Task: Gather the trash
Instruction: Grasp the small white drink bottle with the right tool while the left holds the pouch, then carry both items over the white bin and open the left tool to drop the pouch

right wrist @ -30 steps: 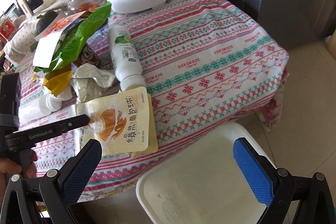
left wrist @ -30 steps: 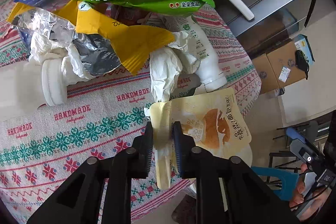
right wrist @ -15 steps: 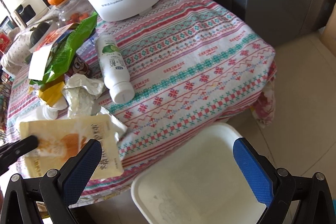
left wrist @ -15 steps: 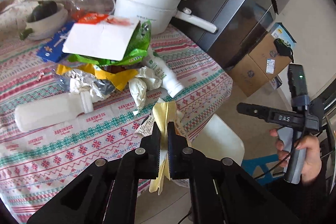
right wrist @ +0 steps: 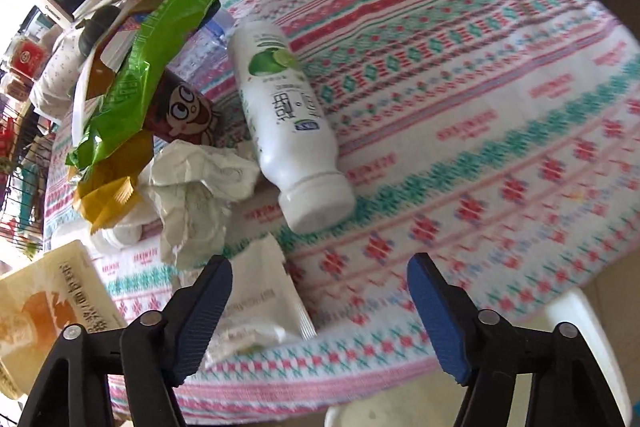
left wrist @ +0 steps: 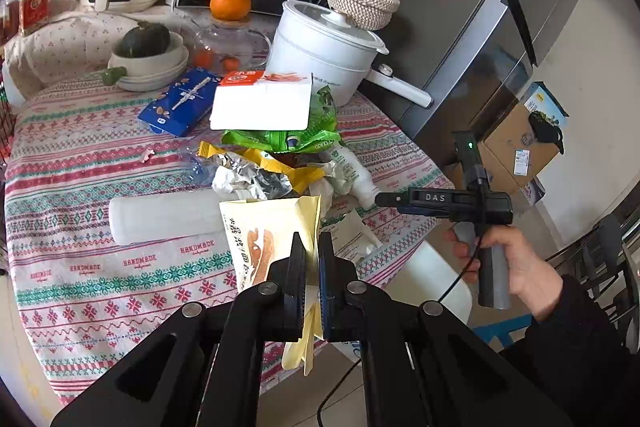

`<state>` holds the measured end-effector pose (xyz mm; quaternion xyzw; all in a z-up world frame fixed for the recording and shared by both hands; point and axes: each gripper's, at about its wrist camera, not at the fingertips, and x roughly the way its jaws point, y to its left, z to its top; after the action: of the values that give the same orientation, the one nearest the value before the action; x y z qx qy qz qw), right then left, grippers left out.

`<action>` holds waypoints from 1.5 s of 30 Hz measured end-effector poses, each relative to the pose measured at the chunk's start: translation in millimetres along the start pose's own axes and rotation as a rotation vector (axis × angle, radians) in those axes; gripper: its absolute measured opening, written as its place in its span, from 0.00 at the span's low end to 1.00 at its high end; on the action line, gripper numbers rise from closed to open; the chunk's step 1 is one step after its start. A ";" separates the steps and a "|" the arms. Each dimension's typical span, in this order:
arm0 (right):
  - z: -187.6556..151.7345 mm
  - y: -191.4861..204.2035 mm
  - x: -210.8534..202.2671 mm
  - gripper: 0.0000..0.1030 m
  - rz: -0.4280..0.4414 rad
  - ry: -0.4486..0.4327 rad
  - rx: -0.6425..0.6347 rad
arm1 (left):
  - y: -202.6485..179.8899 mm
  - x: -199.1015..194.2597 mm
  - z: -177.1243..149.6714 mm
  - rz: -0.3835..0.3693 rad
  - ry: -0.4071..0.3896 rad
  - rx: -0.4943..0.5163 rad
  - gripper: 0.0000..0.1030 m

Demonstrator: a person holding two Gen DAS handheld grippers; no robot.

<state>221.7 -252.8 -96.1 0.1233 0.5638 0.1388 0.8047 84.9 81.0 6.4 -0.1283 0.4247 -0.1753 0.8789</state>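
My left gripper (left wrist: 312,267) is shut on a yellow bread wrapper (left wrist: 264,227), which hangs above the near table edge; the same wrapper (right wrist: 48,311) shows at the lower left of the right wrist view. My right gripper (right wrist: 319,265) hovers low over the tablecloth with its jaws closing and nothing pressed between them. A small white packet (right wrist: 260,303) lies under its left finger. Just beyond it lie a white bottle (right wrist: 288,131) on its side, crumpled paper (right wrist: 196,187) and a green bag (right wrist: 148,67). A hand holds the right gripper (left wrist: 384,199) beside the table.
A white bin (left wrist: 432,279) stands on the floor below the table edge. A white pot (left wrist: 320,43), a long white bottle (left wrist: 160,215), a blue packet (left wrist: 180,103) and a white box (left wrist: 260,103) sit on the table. A grey fridge and cardboard boxes stand at the right.
My left gripper has risen and pulled back with the yellow wrapper, lifting it off the cloth. My right gripper has dropped from above the bin toward the table, and its jaws have narrowed.
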 end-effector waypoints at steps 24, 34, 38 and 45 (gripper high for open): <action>3.6 4.5 -63.9 0.44 -0.073 -0.196 -0.112 | -25.8 -4.7 4.2 -0.026 -0.044 0.055 0.05; -53.9 -1.5 -163.5 0.43 -0.158 -0.325 -0.152 | -99.3 2.4 -13.2 -0.160 -0.028 0.190 0.05; -76.9 -16.4 -184.3 0.43 -0.198 -0.355 -0.163 | -133.6 23.2 -28.7 -0.210 0.027 0.256 0.05; -98.2 -59.0 -177.4 0.43 -0.275 -0.284 -0.099 | -185.9 73.1 -57.9 -0.263 0.133 0.344 0.05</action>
<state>76.4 -367.9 5.1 0.0236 0.4487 0.0365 0.8926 44.3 -122.2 -10.4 -0.0187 0.4251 -0.3662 0.8276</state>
